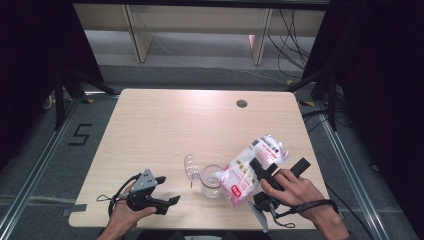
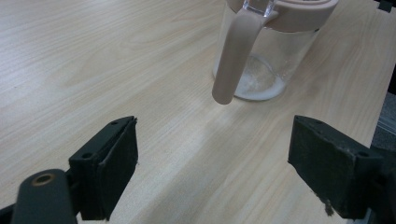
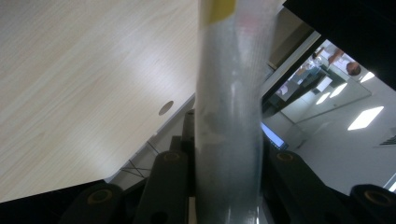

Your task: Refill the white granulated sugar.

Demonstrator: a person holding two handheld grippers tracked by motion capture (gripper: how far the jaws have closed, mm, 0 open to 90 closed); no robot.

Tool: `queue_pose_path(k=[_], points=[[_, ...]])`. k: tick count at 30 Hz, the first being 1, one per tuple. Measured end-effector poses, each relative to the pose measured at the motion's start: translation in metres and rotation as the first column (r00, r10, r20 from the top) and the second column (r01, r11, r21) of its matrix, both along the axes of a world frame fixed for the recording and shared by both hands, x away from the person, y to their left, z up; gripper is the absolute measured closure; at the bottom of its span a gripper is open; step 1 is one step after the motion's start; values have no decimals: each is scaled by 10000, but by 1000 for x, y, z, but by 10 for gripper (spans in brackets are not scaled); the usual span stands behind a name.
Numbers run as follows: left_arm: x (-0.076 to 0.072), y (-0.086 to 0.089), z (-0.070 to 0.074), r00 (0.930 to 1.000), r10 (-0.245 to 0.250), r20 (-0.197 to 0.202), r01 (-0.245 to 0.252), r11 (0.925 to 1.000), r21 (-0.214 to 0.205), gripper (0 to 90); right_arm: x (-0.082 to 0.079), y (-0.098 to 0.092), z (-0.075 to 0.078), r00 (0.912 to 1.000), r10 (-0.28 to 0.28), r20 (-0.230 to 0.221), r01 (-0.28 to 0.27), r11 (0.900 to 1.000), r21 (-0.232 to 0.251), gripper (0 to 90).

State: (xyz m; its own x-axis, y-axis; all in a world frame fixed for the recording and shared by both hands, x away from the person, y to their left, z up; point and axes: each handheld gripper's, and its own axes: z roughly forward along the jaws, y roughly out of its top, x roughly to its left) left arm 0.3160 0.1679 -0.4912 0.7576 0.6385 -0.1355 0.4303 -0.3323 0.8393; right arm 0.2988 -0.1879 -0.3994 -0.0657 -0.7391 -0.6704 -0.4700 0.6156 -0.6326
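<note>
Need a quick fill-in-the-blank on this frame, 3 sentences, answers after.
1. The right tongs are shut on the plastic ____, tilted over the glass jar.
2. The left tongs are ____, with nothing between their jaws.
3. In the left gripper view, the jar's handle and rim are coloured ____.

Missing words: bag; open; pink

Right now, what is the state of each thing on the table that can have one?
Clear glass jar with pink rim and handle: upright, lid open, a little white powder at the bottom.
White and red plastic bag: tilted over the jar, held.
Left gripper: open, holding nothing.
Right gripper: shut on the bag.
</note>
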Motion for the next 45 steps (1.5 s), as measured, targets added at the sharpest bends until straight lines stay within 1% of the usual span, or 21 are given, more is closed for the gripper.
queue_pose_path(k=[7,10,12,14,20,21,22,26,31,32,33,34,35,36,37,38,39,40,41,43,45], points=[[0,0,0,10000,-32,7,32,10000,73,155,0,-1,-1,10000,-57,29,57,10000,22,769],[0,0,0,10000,-15,8,15,10000,50,155,0,-2,-2,9999,-46,100,45,9998,176,770],[0,0,0,10000,-13,8,13,10000,54,155,1,-2,-1,10000,-89,-37,90,9999,131,770],[0,0,0,10000,-17,6,17,10000,54,155,1,-2,-1,10000,-91,-10,92,9998,149,770],[0,0,0,10000,-15,6,15,10000,58,155,2,-2,2,10000,6,97,-4,9999,-121,771],[1,1,0,10000,-62,36,61,9996,264,155,1,-2,4,9999,-81,140,83,9999,-111,772],[0,1,0,10000,-29,17,29,9999,134,155,2,-1,4,9999,2,111,1,9997,-237,772],[0,0,0,10000,6,-8,-6,10000,-6,154,1,0,6,9998,35,192,-30,9997,-236,772],[0,0,0,10000,71,35,-70,10000,-40,155,1,0,6,9998,0,219,4,9998,-185,773],[0,0,0,10000,49,41,-49,10000,4,155,7,10,8,9947,993,-266,-1023,9827,-1546,773],[0,0,0,10000,33,58,-33,10000,8,155,7,10,8,9947,993,-266,-1023,9827,-1546,773],[0,0,0,10000,35,56,-35,10000,-1,155,10,13,7,9900,1284,-581,-1377,9695,-2027,774],[0,0,0,10000,24,6,-24,10000,-2,155,1,0,6,9997,7,226,-3,9998,-176,774],[0,0,0,10000,24,6,-24,10000,-2,155,1,1,6,9997,24,234,-20,9998,-180,774],[0,0,0,10000,18,22,-18,10000,-25,155,6,9,8,9959,900,-120,-908,9870,-1325,774],[0,0,0,10000,-4,16,4,10000,16,155,6,9,8,9959,900,-120,-908,9870,-1325,774],[0,0,0,10000,3,-3,-3,10000,5,155,10,14,8,9891,1342,-602,-1440,9672,-2093,774],[0,0,1,10000,24,-14,-24,10000,17,155,9,13,8,9912,1233,-487,-1304,9730,-1905,774],[0,0,0,10000,50,33,-50,10000,-4,155,1,1,7,9999,-72,154,74,9999,-144,774],[0,0,0,10000,55,51,-55,10000,-7,155,1,2,8,9997,121,222,-115,9996,-247,774],[0,0,1,10000,79,27,-79,10000,-10,155,1,2,8,9997,71,236,-67,9998,-170,775]])
